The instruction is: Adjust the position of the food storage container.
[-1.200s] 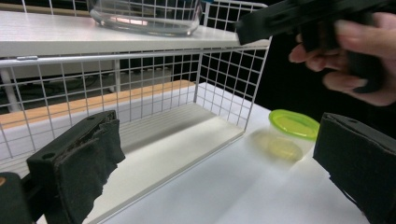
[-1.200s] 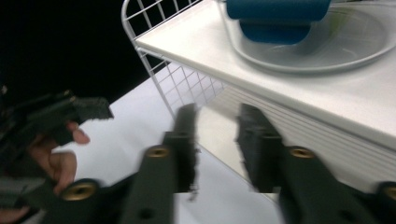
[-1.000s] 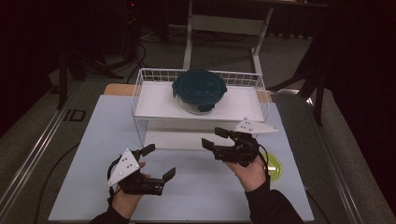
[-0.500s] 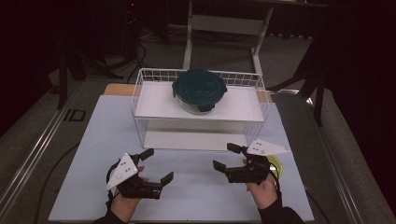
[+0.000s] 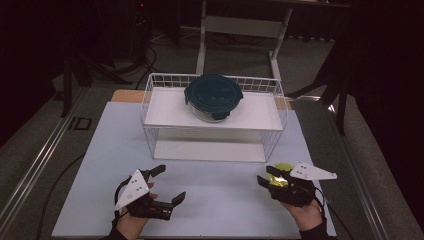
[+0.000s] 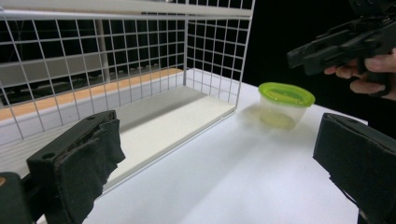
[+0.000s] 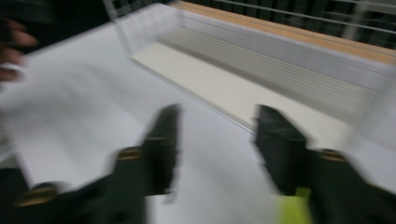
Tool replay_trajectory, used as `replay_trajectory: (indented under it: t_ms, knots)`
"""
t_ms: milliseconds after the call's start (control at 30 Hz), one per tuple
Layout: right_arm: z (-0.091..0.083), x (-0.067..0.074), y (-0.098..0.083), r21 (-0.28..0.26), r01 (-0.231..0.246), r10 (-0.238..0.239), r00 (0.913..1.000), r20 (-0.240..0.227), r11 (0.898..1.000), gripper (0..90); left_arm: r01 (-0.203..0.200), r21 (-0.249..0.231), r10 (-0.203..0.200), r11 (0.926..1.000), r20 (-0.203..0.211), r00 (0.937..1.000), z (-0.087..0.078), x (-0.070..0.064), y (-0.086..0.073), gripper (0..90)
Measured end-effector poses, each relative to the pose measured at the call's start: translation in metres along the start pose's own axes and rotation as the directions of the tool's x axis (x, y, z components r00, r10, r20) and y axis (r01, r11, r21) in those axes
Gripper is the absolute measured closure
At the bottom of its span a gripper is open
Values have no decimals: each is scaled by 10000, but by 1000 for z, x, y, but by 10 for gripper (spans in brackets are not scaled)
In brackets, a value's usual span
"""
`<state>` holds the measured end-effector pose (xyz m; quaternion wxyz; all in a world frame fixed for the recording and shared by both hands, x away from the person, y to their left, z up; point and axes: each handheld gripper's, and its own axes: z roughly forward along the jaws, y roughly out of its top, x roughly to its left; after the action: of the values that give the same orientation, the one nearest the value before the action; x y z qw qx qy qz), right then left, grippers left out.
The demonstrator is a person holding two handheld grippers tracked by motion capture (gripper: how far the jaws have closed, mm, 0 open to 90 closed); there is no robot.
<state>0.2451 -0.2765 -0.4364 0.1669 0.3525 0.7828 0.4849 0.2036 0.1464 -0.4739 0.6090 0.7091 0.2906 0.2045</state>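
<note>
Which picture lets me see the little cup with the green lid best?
The left gripper view: the green-lidded cup stands whole and sharp on the table. In the high view the right gripper partly covers it. The right gripper view gives just a blurred green edge at the bottom.

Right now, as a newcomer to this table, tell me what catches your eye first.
The white wire rack at the table's far side draws the eye, with a dark teal lidded glass container on its upper shelf. Next comes the small clear tub with a lime-green lid on the white table at the near right, just by the right tool, whose jaws have just been closing with nothing between them. The left tool hovers open at the near left.
</note>
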Motion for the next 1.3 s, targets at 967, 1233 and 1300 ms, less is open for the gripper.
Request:
replay_trajectory:
  t_ms: [967,1233,1300]
  knots:
    - [-16,-100,-99,1971,-2086,1537,9528,2618,9579,900,-122,-118,125,9999,305,9995,5,-4,1,15]
    - [1,-85,-96,2356,-1679,1196,9712,2063,9572,900,-109,-158,114,9998,344,9993,5,-4,0,15]
    - [4,-82,-94,2378,-1568,1114,9747,1938,9586,900,-108,-160,114,9998,363,9993,5,-5,0,15]
